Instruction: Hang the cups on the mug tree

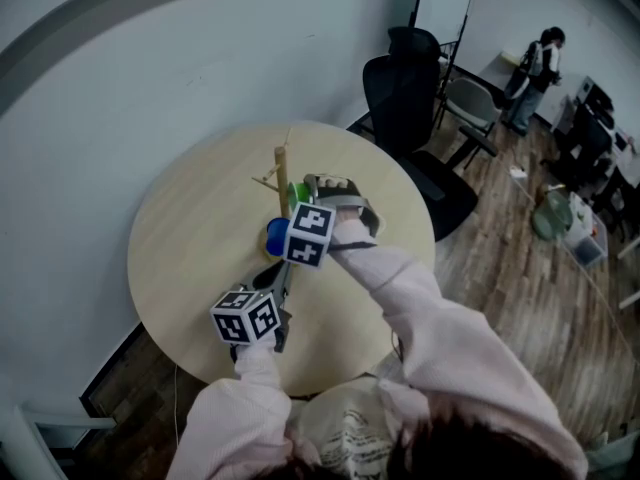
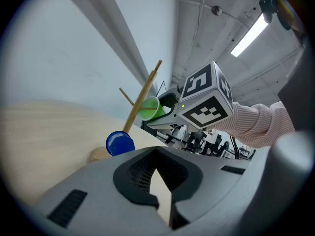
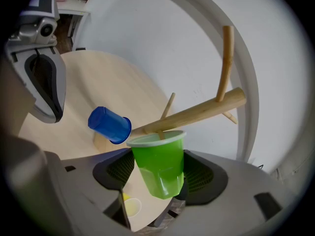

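Right claw (image 3: 157, 176) is gripping the lime-green plastic cup (image 3: 160, 163) by its sides and holding its mouth up against the wooden mug tree (image 3: 197, 113), with a thin peg poking just inside the rim. A blue plastic cup (image 3: 109, 125) is hanging tilted on a lower peg. Left claw (image 2: 158, 173) is sitting closed and empty, low over the round pale wooden desk (image 1: 200, 228).

Mug tree (image 1: 282, 180) on round table (image 1: 190, 230)
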`<state>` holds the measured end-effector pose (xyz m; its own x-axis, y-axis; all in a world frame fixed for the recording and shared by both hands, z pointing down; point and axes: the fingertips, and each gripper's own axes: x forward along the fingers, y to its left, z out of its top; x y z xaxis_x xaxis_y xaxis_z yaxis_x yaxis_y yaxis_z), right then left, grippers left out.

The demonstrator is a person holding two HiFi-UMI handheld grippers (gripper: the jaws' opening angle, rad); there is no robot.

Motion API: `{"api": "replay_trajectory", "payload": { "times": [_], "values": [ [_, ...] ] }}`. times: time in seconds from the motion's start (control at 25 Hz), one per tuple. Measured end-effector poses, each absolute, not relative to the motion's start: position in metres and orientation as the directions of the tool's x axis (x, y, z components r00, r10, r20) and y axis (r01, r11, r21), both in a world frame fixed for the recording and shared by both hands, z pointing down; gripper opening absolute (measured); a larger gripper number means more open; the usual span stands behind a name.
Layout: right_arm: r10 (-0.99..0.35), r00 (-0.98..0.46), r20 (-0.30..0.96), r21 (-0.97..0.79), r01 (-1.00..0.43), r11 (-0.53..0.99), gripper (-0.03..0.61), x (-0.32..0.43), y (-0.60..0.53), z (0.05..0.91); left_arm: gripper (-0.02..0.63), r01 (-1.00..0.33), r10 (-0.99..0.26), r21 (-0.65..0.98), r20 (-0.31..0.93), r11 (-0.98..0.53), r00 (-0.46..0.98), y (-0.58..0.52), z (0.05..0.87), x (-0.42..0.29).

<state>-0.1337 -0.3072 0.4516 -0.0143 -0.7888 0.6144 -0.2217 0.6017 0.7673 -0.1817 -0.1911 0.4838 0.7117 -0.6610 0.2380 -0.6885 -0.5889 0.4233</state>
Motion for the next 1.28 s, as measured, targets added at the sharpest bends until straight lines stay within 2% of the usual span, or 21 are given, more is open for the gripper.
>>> {"api": "replay_trajectory", "payload": {
  "times": [0.2, 1.28],
  "values": [
    [-0.805, 0.023, 0.593, 0.795, -0.172, 0.582, 0.313, -0.1348, -0.3073, 0.4536, 0.0, -0.691, -0.662, 0.422, 0.241, -0.587, 0.71, -0.1889, 0.4843, -0.1827],
    [-0.877, 0.021, 0.48, 0.875, -0.09, 0.476, 0.308, -0.1409, -0.3048, 0.4564, 0.0, -0.702, -0.677, 0.426, 0.239, -0.571, 0.696, -0.1826, 0.4844, -0.1896]
  ]
}}
